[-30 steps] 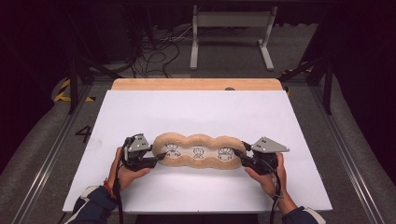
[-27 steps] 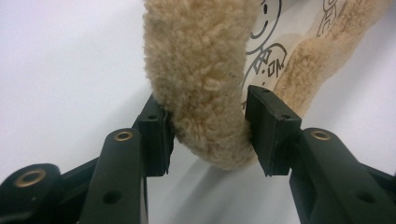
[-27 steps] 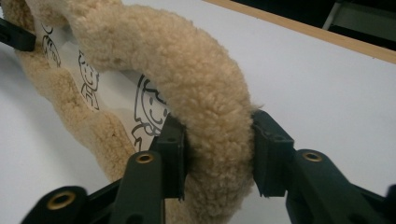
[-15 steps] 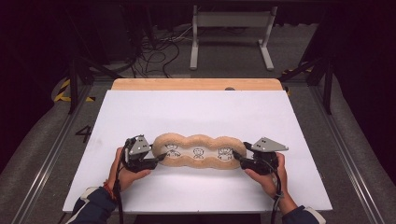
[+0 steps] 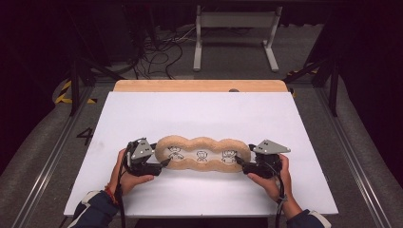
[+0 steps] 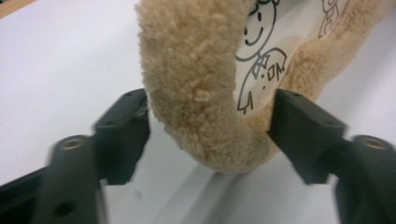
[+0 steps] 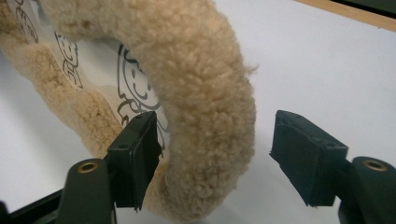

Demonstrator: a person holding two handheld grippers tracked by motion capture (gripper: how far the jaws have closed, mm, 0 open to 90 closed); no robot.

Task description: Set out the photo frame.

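1. Lying flat on the white table sheet point(image 5: 199, 114), toward the near edge and roughly centred: a tan fleecy tray point(image 5: 203, 154) with a three-lobed outline and a raised plush rim.
2. Inside the tray, on its pale floor: three black line-drawn cartoon figures point(image 5: 202, 156) in a row, one per lobe. Otherwise no loose contents visible within it.
3. At the tray's left end: the left gripper point(image 5: 160, 164), held in the left hand point(image 5: 124, 172), tips at the rim.
4. From the left gripper view: jaws apart, straddling the plush rim point(image 6: 201, 93), one jaw outside on the sheet side, the other inside by a printed figure; both seem to touch the fleece lightly, though hard to judge whether any squeeze is on.
5. At the tray's right end: the right gripper point(image 5: 241, 164), held in the right hand point(image 5: 268, 179).
6. From the right gripper view: jaws wide apart around the rim point(image 7: 205, 107), inner jaw against the fleece, outer jaw clear of it with white sheet showing between.
7. Beyond the sheet: a wooden table edge point(image 5: 199, 86), then dark floor with cables point(image 5: 157, 52) and a white metal stand point(image 5: 235, 33).
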